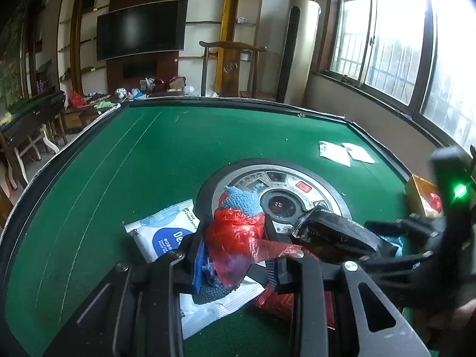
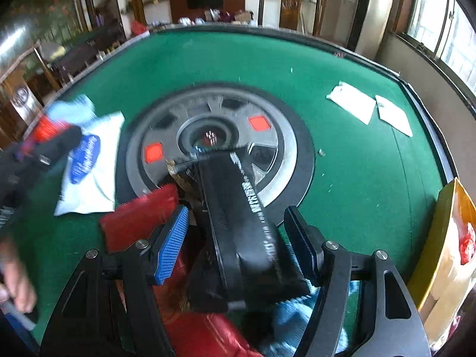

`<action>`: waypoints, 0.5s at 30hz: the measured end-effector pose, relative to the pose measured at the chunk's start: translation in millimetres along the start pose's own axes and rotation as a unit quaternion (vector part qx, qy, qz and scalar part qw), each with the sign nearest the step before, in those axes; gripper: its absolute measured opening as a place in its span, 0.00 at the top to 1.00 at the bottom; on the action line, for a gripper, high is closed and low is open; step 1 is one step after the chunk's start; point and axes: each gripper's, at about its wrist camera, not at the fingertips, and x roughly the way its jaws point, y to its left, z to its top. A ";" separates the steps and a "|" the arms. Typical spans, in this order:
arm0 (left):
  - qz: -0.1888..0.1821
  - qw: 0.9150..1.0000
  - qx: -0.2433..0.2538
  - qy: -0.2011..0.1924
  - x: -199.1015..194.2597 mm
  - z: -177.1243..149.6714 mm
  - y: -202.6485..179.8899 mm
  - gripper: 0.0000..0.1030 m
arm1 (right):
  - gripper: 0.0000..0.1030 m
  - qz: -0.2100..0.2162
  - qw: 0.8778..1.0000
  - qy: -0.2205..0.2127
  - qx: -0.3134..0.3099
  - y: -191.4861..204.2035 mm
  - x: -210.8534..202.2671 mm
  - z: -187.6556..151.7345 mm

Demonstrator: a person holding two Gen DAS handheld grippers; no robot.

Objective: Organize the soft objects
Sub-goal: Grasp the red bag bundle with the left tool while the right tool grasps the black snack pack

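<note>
My left gripper (image 1: 235,255) is shut on a bundle of red plastic bag (image 1: 238,232) and blue knitted cloth (image 1: 241,200), held above a white wet-wipe pack (image 1: 166,235). In the right wrist view my right gripper (image 2: 238,238) is open, its fingers either side of a black foil pouch (image 2: 241,208) that lies between them; the blue pad (image 2: 171,247) stands clear of it. A red packet (image 2: 139,214) lies to the left and blue cloth (image 2: 297,318) beneath. The left gripper shows blurred at the far left (image 2: 47,145).
All sits on a green felt mahjong table (image 1: 148,154) with a round metal centre hub (image 2: 214,136). Two white papers (image 2: 354,104) lie at the right. A yellow cardboard box (image 2: 446,244) stands at the right edge. Raised table rim all round.
</note>
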 end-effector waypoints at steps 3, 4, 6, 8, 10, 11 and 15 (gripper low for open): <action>0.000 1.000 -0.007 0.002 -0.3 0.6 3.8 0.69 | 0.43 0.000 1.000 0.005 0.012 -0.5 6.2 -8.8; 0.000 1.000 -0.009 0.001 -0.8 1.5 5.2 0.69 | 0.55 0.000 1.000 -0.001 0.014 -1.3 3.6 -11.0; 0.001 1.000 -0.015 -0.004 -3.6 3.7 10.0 0.69 | 0.64 0.010 0.999 -0.030 0.032 -8.2 -13.1 -12.9; -0.002 1.000 -0.023 -0.006 -5.1 5.2 14.2 0.69 | 0.64 0.024 0.996 -0.065 0.051 -15.6 -32.2 -13.0; -0.002 1.000 -0.026 -0.009 -7.0 5.4 15.7 0.69 | 0.64 0.049 0.989 -0.117 0.076 -29.2 -61.9 -18.8; -0.001 1.000 -0.027 -0.011 -8.3 5.7 16.7 0.69 | 0.64 0.052 0.987 -0.128 0.084 -33.7 -69.4 -20.1; -0.007 0.999 -0.033 -0.021 -16.2 8.4 20.0 0.69 | 0.64 0.077 0.976 -0.171 0.114 -55.4 -96.4 -35.1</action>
